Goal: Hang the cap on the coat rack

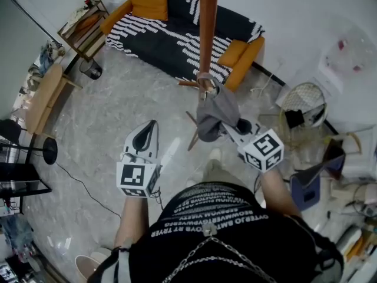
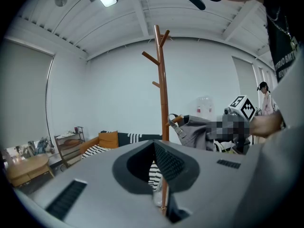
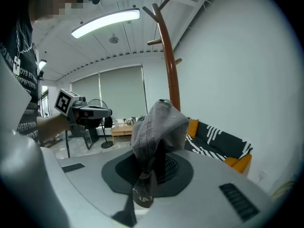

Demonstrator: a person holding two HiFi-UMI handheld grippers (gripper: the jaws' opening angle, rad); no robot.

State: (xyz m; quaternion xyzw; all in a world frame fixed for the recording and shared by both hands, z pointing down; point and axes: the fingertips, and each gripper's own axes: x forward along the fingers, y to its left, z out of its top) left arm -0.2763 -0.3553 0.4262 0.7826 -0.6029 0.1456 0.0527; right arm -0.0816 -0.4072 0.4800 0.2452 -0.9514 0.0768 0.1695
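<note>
Grey cap (image 1: 217, 112) held up to the wooden coat rack (image 1: 208, 28) by the right gripper (image 1: 231, 127).

Pale marbled floor (image 1: 118, 111) fills the room, with a black-and-white striped sofa (image 1: 177, 34) carrying orange cushions against the far wall. The coat rack's pole stands in front of the sofa. A wooden shelf unit (image 1: 82, 25) on the left holds a few small things too blurred to name, and a dark bin (image 1: 91, 69) stands just beside it, its inside unreadable. A white wire basket (image 1: 306, 88) on the right holds something dark. The cap hangs bunched, its back strap against a short low peg of the rack, and the right gripper is clamped on its fabric. The left gripper (image 1: 152, 126) hovers near, apart from the cap, jaws together and empty.
</note>
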